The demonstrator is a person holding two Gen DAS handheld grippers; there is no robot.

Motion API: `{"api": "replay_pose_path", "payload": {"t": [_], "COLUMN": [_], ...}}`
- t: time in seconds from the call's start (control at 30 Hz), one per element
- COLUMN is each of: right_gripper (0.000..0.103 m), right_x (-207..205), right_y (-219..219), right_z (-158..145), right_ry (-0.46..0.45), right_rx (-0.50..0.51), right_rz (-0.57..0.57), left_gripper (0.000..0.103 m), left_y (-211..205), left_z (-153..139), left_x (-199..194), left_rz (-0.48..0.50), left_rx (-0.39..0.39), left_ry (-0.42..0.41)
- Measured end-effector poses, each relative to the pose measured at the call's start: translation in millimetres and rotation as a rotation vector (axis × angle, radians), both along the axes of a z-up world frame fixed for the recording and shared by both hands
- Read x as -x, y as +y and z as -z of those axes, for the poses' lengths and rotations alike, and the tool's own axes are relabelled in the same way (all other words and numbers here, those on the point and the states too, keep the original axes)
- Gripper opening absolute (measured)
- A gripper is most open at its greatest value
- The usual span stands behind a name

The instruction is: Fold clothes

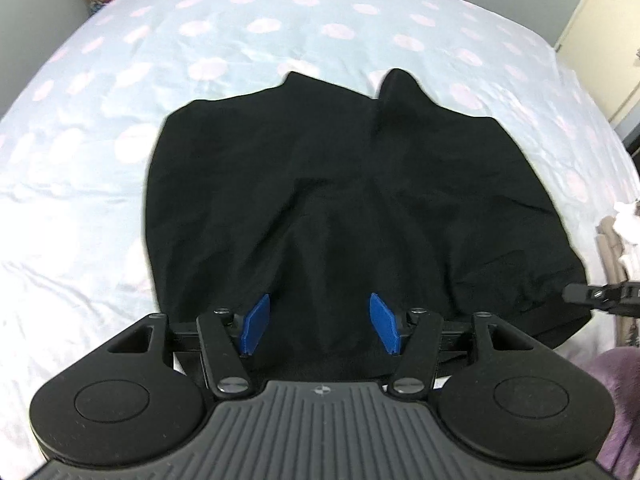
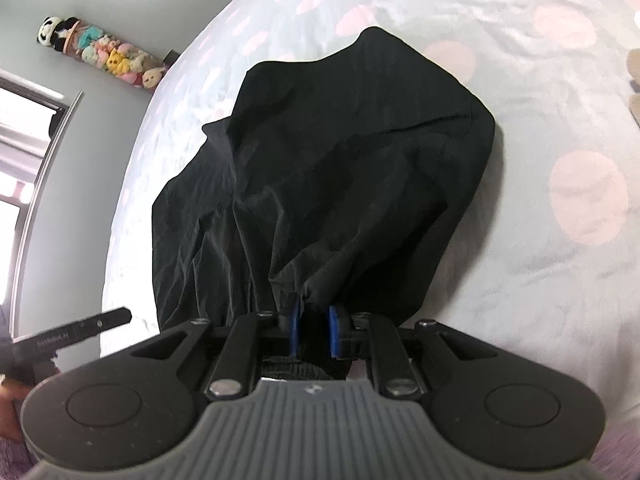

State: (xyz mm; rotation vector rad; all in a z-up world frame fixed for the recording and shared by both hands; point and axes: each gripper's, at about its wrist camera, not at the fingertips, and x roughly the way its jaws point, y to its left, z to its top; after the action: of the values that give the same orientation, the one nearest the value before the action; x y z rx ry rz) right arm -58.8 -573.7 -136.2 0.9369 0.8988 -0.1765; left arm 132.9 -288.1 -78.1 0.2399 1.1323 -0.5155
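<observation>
Little can be read. In the right wrist view, the left tool (image 2: 76,330) at the left edge carries a short line of pale lettering along its black arm, seen upside down and too blurred to make out. Each tool's grey body bears a small round emblem, without words.

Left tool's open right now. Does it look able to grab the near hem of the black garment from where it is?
Probably yes. The left tool is open, its pads apart over the black garment, and nothing lies between them and the near hem. The right tool already pinches the same edge further along.
</observation>
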Motion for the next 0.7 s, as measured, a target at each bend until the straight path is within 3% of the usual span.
{"api": "replay_pose_path", "payload": {"t": [0.17,0.3,0.43,0.7], "right_gripper": [0.015,0.015,0.014,0.014], "right_x": [-14.4,-34.8,-69.8,-140.6], "right_y": [27.5,58.7,101.7,191.3], "right_z": [-19.8,-38.2,-53.3,-52.5], "right_ry": [-0.039,-0.085,-0.123,-0.144], "right_rx": [0.042,0.070,0.096,0.044], "right_rz": [-0.002,-0.034,-0.125,-0.328], "left_gripper": [0.054,0.054,0.044,0.042], "left_y": [35.9,73.6,105.9,137.8], "left_z": [15.1,27.9,43.8,58.1], "left_x": [-2.9,-8.7,-23.0,-44.3], "left_rz": [-0.068,-0.132,-0.166,-0.251], "left_rx": [-0.006,0.077,0.140,0.184], "left_ry": [-0.016,0.035,0.115,0.159]}}
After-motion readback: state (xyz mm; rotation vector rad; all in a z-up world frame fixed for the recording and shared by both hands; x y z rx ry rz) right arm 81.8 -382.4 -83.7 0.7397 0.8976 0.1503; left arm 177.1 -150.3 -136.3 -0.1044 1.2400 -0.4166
